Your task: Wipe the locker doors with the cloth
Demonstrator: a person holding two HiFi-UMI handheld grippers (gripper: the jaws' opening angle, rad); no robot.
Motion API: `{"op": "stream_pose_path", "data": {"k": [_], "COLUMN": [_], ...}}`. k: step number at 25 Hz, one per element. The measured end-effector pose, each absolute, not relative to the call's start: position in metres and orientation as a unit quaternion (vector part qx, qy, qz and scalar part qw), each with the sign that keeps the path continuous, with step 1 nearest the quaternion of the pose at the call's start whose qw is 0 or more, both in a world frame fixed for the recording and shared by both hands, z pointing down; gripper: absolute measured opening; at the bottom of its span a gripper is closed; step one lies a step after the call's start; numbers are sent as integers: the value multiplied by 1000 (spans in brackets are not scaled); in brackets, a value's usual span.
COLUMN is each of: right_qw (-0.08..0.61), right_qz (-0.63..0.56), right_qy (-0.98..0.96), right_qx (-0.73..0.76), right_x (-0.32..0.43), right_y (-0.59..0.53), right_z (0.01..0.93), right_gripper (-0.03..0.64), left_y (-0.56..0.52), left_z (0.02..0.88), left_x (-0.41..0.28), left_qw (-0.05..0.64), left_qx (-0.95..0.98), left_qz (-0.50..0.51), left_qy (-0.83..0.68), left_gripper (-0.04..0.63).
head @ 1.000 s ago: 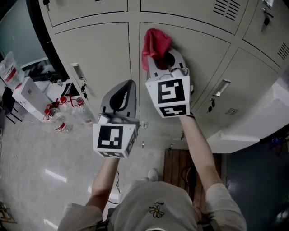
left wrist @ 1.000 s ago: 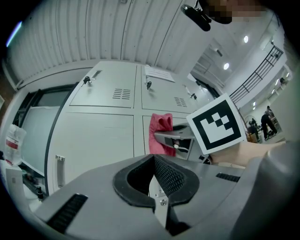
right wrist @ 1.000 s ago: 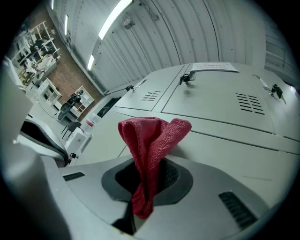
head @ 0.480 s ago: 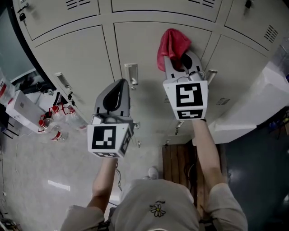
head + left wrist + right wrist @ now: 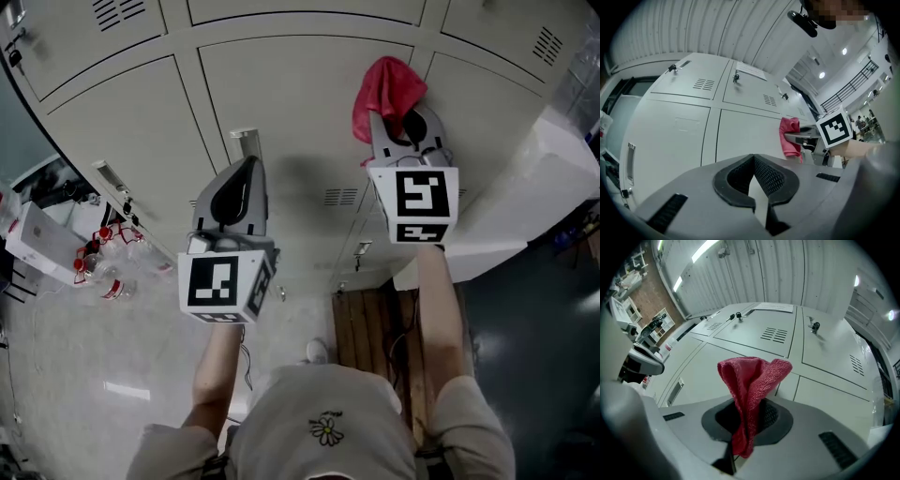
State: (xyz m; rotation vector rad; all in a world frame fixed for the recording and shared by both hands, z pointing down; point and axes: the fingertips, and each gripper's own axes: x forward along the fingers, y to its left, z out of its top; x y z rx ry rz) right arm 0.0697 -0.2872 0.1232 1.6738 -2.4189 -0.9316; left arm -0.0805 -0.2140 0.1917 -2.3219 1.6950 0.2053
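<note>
My right gripper (image 5: 405, 120) is shut on a red cloth (image 5: 386, 92), held up at the beige locker doors (image 5: 291, 103) near the seam between two of them. In the right gripper view the cloth (image 5: 752, 385) stands bunched out of the shut jaws of the right gripper (image 5: 747, 418); I cannot tell whether it touches the door (image 5: 740, 345). My left gripper (image 5: 236, 192) is shut and empty, lower and to the left, off the doors. The left gripper view shows the left gripper (image 5: 754, 183) with its pads together, and the cloth (image 5: 789, 136) to the right.
A metal door handle (image 5: 246, 142) sticks out just above the left gripper. Bottles (image 5: 108, 258) and a white box (image 5: 37, 244) lie on the floor at the left. A wooden pallet (image 5: 375, 328) and a white counter (image 5: 525, 206) are at the right.
The right gripper and cloth have moved rightward along the lockers, from one door across to the seam with the one beside it. The left gripper has kept its place below and left, still shut.
</note>
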Motion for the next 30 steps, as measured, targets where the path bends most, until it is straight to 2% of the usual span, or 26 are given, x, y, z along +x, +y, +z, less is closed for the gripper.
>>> {"op": "stream_pose_path", "data": {"k": [13,30], "right_qw": [35,21], "right_qz": [-300,-319], "right_qy": [-765,-760], "right_qx": [569,565], "right_x": [122,127], "right_y": [-293,-293], "right_z": [129,131], "right_gripper": [40,40], "left_y": [-224,-232], "left_z": [194,213], "left_x": [-64,-54], "left_qw": [131,124], "left_qx": [-795,-776], "left_qz": [77,73], "left_qy": [588,614], "left_gripper": [17,17]}}
